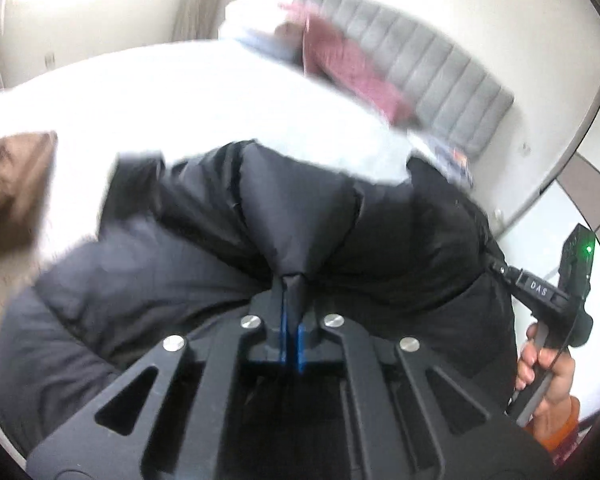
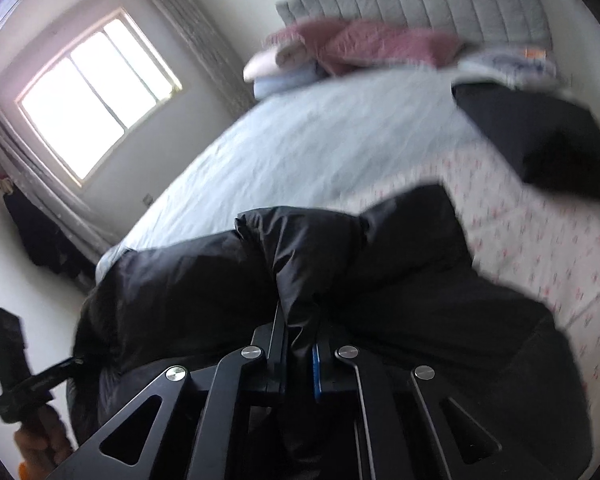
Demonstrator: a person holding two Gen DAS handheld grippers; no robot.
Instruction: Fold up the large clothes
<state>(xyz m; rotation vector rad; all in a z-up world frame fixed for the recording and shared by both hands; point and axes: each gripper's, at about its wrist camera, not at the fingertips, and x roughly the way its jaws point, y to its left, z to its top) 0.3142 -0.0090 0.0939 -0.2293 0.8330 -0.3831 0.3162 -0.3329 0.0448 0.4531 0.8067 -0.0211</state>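
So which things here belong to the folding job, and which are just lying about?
In the job:
- black puffer jacket
- left gripper, shut on it
- right gripper, shut on it
- bed as work surface

Lying about:
- pink pillows
- second dark garment
- brown garment

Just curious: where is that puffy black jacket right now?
The puffy black jacket hangs over the bed's near edge, pinched by both the left gripper and right gripper.
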